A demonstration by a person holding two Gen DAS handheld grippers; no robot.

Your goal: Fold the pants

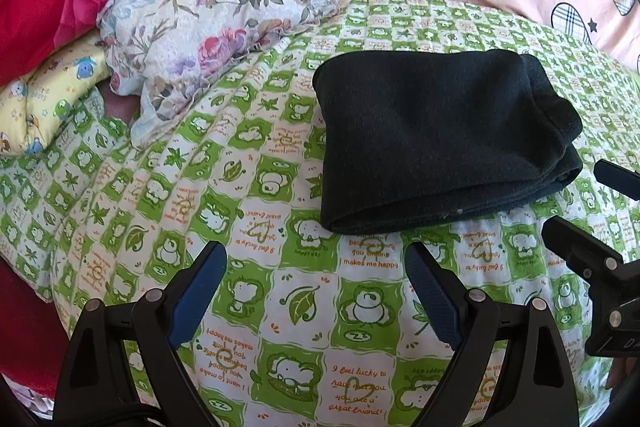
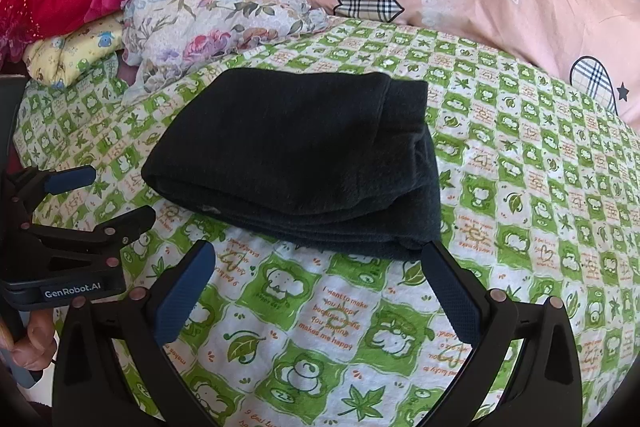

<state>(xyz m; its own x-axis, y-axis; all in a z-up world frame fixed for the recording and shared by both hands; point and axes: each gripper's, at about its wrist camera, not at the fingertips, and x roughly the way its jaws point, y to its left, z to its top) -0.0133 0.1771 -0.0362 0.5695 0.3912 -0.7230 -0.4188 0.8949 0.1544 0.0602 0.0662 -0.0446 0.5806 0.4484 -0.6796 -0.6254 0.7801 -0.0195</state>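
Black pants (image 2: 292, 163) folded on green sheet (image 2: 520, 187), both grippers (image 1: 316, 267) (image 2: 316, 267) wide apart – inner layers hidden.

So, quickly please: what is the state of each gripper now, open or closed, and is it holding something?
Left gripper: open, holding nothing.
Right gripper: open, holding nothing; one fingertip is beside the folded dark cloth pants.

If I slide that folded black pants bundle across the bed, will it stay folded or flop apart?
The folded black pants look soft and thick, so they would probably sag if lifted by one edge. The stacked layers at the near right corner sit loose and could splay. On the green printed sheet, the fabric would likely drag rather than glide.
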